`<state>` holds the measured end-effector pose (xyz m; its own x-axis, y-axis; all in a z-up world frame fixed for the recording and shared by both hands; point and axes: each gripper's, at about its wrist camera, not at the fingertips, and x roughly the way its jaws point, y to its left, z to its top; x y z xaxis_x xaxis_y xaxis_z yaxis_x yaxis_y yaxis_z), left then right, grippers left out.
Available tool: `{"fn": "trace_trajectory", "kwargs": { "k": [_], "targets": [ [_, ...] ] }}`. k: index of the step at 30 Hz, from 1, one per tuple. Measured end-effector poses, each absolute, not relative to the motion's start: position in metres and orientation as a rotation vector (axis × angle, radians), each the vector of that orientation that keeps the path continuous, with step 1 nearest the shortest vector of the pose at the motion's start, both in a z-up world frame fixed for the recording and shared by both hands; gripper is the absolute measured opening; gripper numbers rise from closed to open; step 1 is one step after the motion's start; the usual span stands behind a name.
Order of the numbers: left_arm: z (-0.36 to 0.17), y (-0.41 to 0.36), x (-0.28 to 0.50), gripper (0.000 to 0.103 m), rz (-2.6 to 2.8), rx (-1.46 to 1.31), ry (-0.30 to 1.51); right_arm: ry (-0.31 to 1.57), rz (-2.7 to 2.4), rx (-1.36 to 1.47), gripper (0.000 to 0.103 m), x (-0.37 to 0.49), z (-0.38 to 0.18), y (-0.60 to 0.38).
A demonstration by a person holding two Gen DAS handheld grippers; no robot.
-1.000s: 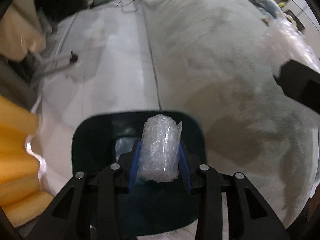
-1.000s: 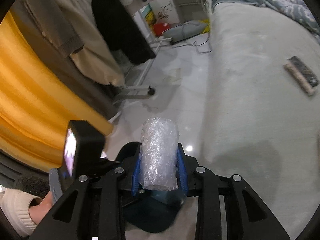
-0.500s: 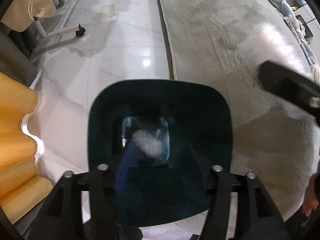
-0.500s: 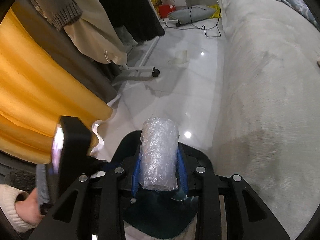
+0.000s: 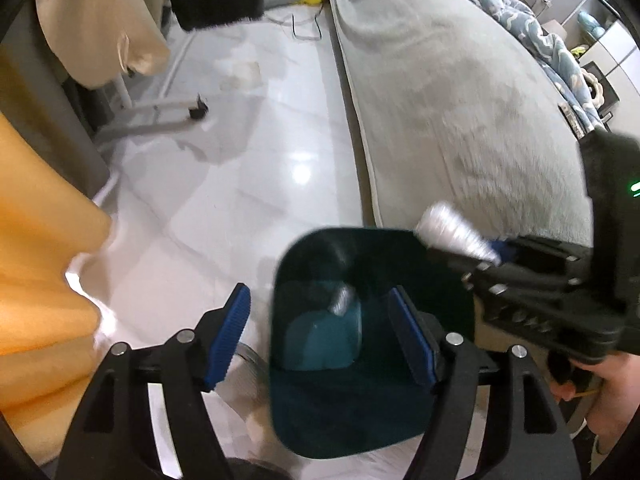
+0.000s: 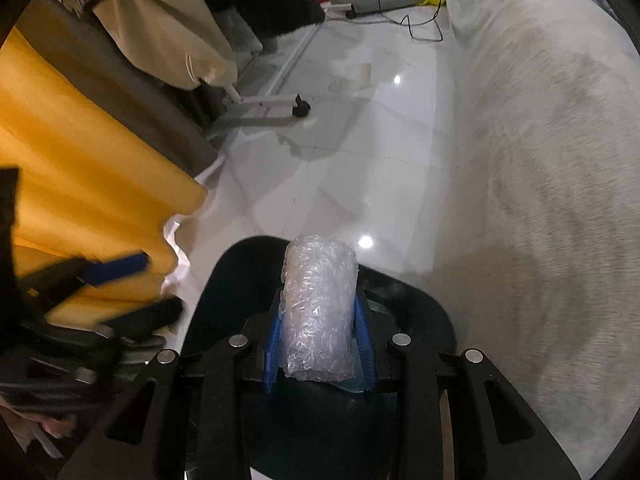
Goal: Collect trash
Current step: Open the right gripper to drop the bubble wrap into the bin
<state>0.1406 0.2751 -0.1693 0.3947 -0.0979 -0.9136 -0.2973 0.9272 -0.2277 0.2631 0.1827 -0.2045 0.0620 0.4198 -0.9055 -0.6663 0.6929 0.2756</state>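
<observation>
Clear bubble-wrap roll (image 6: 319, 308) stands upright, clamped between the blue pads of the right tongs (image 6: 319, 344), directly above the dark teal bin (image 6: 420, 312) on the white tiled floor (image 6: 360, 152). Just beside it, the left tongs (image 5: 320, 328) have just been opening; they stand apart and empty over the bin, where another wrap piece (image 5: 341, 300) lies inside.

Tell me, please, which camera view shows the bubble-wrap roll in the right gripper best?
The right wrist view: the bubble-wrap roll stands sharp and central between the right gripper pads. The left wrist view shows it only blurred, from the side, above the dark bin.
</observation>
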Motion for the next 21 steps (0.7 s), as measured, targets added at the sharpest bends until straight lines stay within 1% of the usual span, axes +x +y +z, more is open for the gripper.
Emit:
{"fn": "trace_trajectory", "kwargs": {
  "k": [5,10,12,16,18,19,21],
  "targets": [
    [-0.152,0.279,0.138,0.065,0.125,-0.340,1.099,1.303,0.827,-0.284,0.033,0.257,-0.226,0.192],
    [-0.135,0.282,0.137,0.063,0.133,-0.272,1.021,1.336,0.827,-0.350,0.033,0.247,-0.244,0.201],
    [-0.125,0.281,0.137,0.060,0.123,-0.258,0.982,1.348,0.824,-0.374,0.033,0.242,-0.250,0.205],
    [-0.106,0.280,0.136,0.057,0.088,-0.245,0.903,1.357,0.826,-0.419,0.034,0.236,-0.260,0.211],
    [-0.097,0.279,0.135,0.056,0.075,-0.248,0.868,1.367,0.826,-0.439,0.037,0.233,-0.264,0.212],
    [-0.093,0.279,0.135,0.056,0.070,-0.253,0.855,1.370,0.823,-0.450,0.045,0.232,-0.266,0.212],
    [-0.083,0.276,0.135,0.056,0.064,-0.252,0.824,1.371,0.826,-0.465,0.057,0.229,-0.267,0.212]
  ]
}}
